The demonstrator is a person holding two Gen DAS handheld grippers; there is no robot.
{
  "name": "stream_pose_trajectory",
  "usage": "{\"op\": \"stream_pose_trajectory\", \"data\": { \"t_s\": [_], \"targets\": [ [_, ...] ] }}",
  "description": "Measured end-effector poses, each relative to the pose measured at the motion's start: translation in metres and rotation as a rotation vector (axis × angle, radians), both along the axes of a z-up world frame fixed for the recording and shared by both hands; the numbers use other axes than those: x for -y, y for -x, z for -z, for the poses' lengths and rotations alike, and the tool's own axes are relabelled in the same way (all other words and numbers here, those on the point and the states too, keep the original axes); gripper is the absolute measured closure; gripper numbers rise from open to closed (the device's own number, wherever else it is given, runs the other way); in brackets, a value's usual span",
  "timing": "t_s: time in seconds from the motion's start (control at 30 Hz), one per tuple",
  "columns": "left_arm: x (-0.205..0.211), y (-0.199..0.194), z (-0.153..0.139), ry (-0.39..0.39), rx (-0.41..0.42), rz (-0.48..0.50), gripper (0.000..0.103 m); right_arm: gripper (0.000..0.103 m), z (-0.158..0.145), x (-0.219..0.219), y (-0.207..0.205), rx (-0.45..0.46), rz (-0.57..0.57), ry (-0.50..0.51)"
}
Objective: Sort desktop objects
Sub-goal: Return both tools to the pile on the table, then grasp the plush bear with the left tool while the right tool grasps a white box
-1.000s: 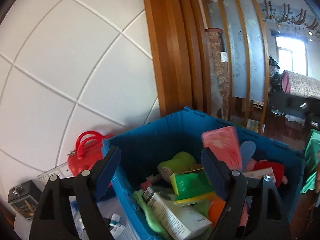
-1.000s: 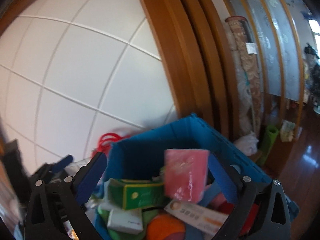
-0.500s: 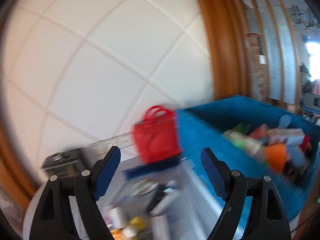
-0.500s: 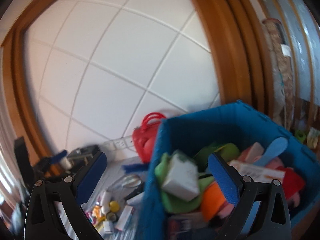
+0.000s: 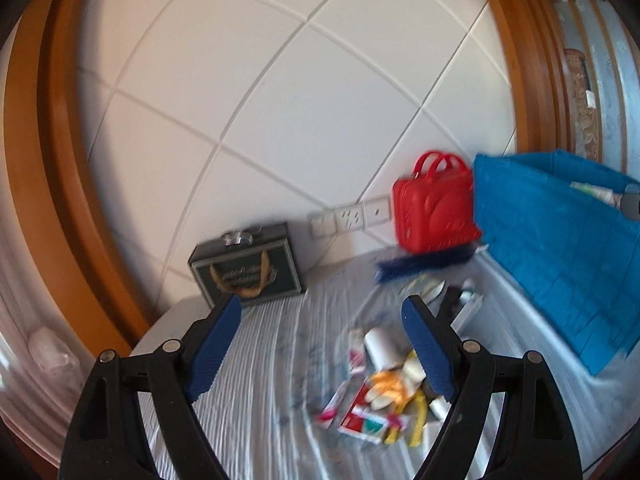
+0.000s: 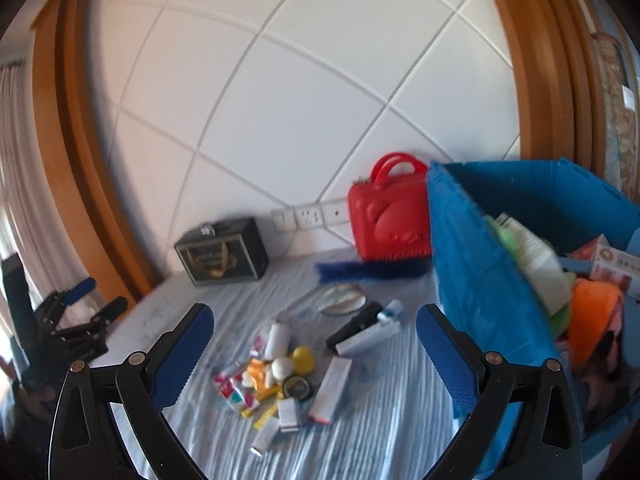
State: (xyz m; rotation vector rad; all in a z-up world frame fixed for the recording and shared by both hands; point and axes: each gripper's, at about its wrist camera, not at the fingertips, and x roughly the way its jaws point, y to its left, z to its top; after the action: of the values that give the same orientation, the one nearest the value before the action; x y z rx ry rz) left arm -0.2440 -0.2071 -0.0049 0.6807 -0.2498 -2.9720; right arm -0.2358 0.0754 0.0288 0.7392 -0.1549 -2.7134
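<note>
From the left wrist camera, the left gripper [image 5: 322, 334] hangs above the table with its jaws spread wide and nothing between them. Under the right-hand jaw lies the heap of small loose desktop items [image 5: 384, 384]: a white cylinder, yellow and orange pieces and flat red packets, blurred, resting on the striped grey-blue tablecloth [image 5: 260, 380]. Beyond the left jaw stands a dark rectangular box with a gold emblem [image 5: 246, 270] against the wall. Past the right jaw are a red plastic handled case [image 5: 434, 208], a dark blue brush [image 5: 426, 266] lying in front of it, and, further right, the tall blue plastic crate [image 5: 560, 260].

From the right wrist camera, the right gripper [image 6: 314, 350] is likewise released and empty. The same heap [image 6: 280, 376] sits between its jaws, lower down, with a yellow cap, a white ball, a white tube and flat boxes among it. The crate [image 6: 480, 280] rises outside the right jaw, already crowded with packets and an orange item. The left gripper [image 6: 74, 320] shows far beyond the left jaw.

This looks like the reach for another piece. The next move calls for choosing one item, lowering over it squarely and closing, then carrying it to the crate.
</note>
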Motion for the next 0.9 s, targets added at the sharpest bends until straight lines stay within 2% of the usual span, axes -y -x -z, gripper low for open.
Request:
{"op": "stream_pose_trajectory", "data": {
  "t_s": [0.07, 0.17, 0.2, 0.27, 0.3, 0.4, 0.57, 0.67, 0.77, 0.9],
  "targets": [
    [0.009, 0.004, 0.017, -0.014, 0.034, 0.013, 0.020, 0.000, 0.007, 0.019, -0.003, -0.027, -0.002, -0.053],
    [0.007, 0.014, 0.045, -0.013, 0.074, 0.060, 0.020, 0.000, 0.016, 0.040, -0.006, -0.140, 0.025, -0.124],
    [0.003, 0.019, 0.053, -0.004, 0.089, 0.065, 0.020, 0.000, 0.026, 0.044, 0.002, -0.121, 0.037, -0.143],
    [-0.002, 0.029, 0.071, -0.003, 0.110, 0.105, 0.020, 0.001, 0.064, 0.054, 0.038, 0.090, -0.022, -0.196],
    [-0.005, 0.036, 0.080, 0.000, 0.134, 0.136, 0.020, 0.002, 0.078, 0.055, 0.046, 0.134, -0.026, -0.200],
    [-0.016, 0.058, 0.110, 0.034, 0.184, 0.200, 0.020, 0.002, 0.120, 0.054, 0.067, 0.194, 0.012, -0.209],
    [-0.030, 0.102, 0.163, 0.045, 0.331, 0.329, 0.020, 0.001, 0.185, 0.063, 0.117, 0.308, -0.002, -0.246],
    [-0.041, 0.123, 0.193, 0.074, 0.403, 0.433, 0.020, 0.002, 0.227, 0.070, 0.142, 0.429, -0.016, -0.253],
    [-0.051, 0.136, 0.215, 0.111, 0.449, 0.533, 0.021, 0.006, 0.254, 0.073, 0.155, 0.507, -0.040, -0.229],
    [-0.063, 0.145, 0.232, 0.163, 0.469, 0.661, 0.032, 0.006, 0.269, 0.064, 0.168, 0.560, -0.039, -0.153]
  ]
}}
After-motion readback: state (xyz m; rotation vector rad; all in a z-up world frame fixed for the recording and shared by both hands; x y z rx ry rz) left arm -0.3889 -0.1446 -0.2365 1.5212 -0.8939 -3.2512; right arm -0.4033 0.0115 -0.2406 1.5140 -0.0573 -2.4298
